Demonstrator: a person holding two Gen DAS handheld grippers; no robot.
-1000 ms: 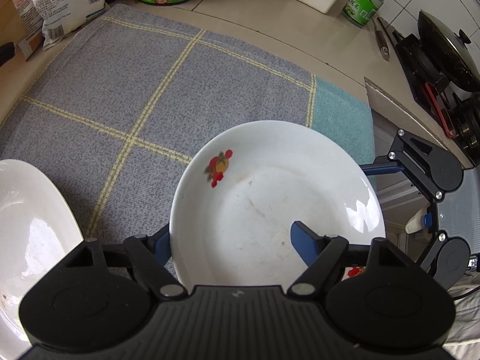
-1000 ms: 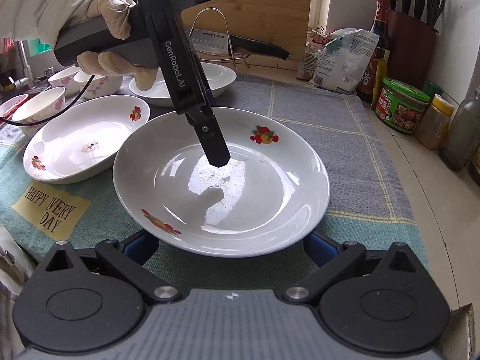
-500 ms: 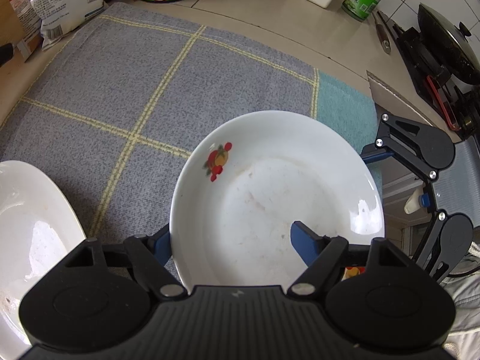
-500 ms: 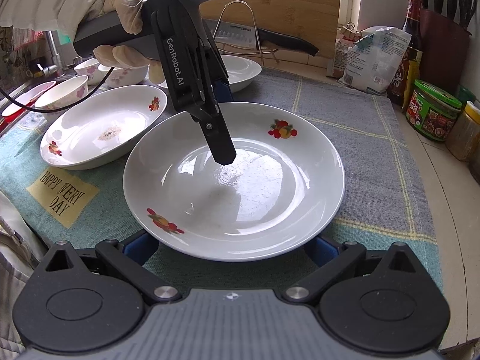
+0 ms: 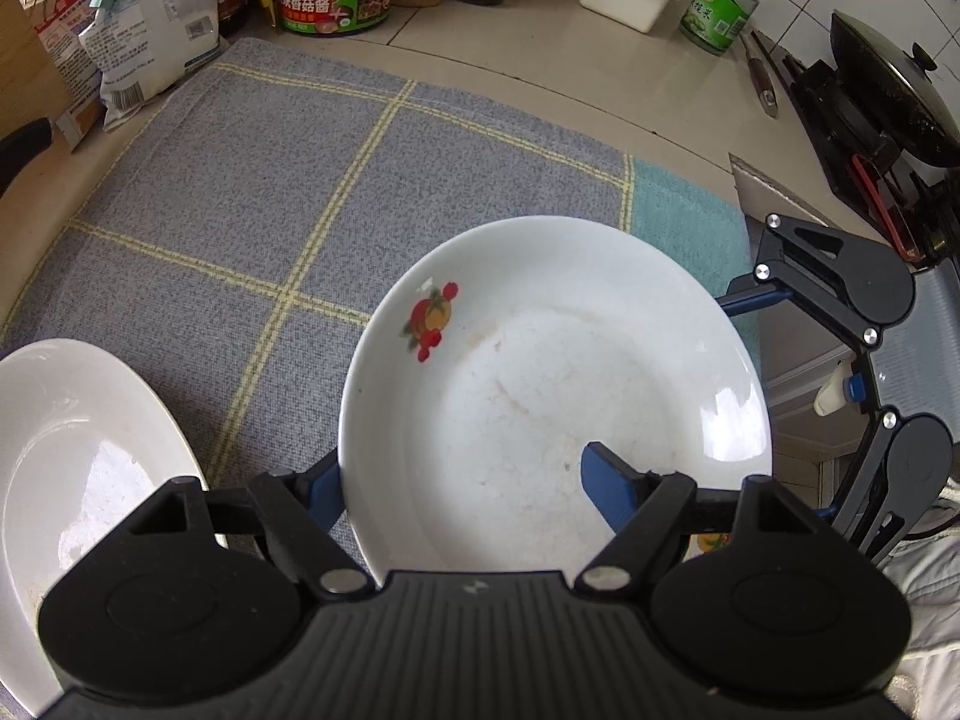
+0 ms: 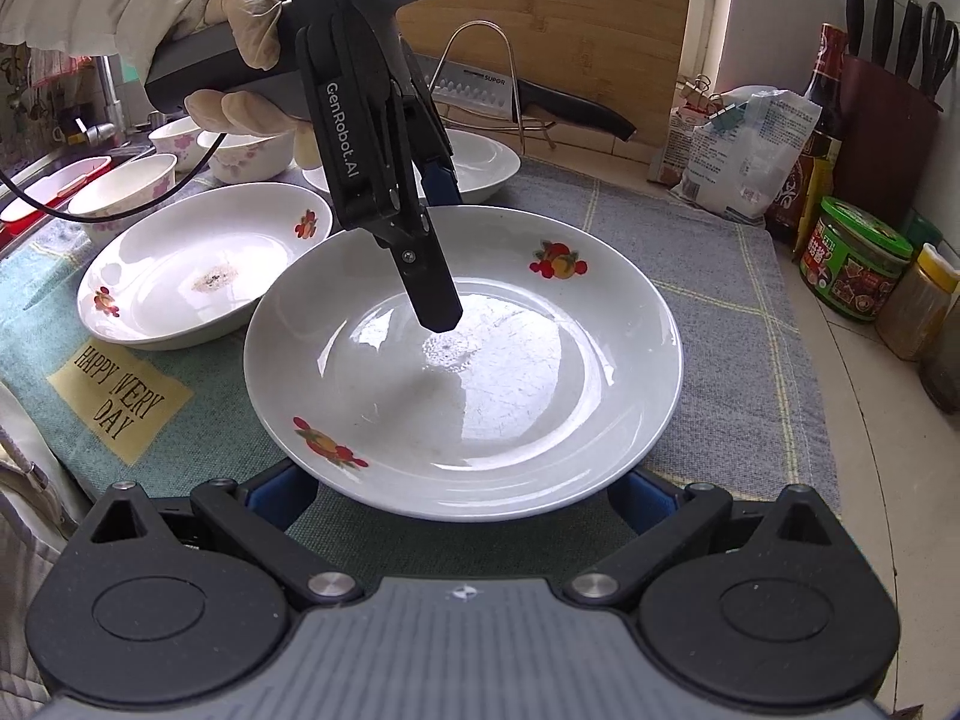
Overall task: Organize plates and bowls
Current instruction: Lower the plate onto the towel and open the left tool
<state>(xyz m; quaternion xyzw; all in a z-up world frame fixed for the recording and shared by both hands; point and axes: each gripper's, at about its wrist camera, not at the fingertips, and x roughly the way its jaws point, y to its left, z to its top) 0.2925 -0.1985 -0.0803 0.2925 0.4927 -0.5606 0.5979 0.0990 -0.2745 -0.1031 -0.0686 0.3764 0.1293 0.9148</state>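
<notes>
Surface: grey checked cloth point(image 5: 252, 192) over a kitchen counter.
Plate: white fruit-print plate point(image 6: 480, 372) on the cloth, beside another plate point(image 6: 198, 264).
Left gripper point(image 6: 441, 252): fingers clamp the plate's rim.
Right gripper point(image 6: 462, 498): fingers apart, at the near rim.

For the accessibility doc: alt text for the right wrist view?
The left tongs, held by a gloved hand, grip the far rim of a white fruit-print plate above a grey checked mat. Another plate and bowls sit left.
</notes>
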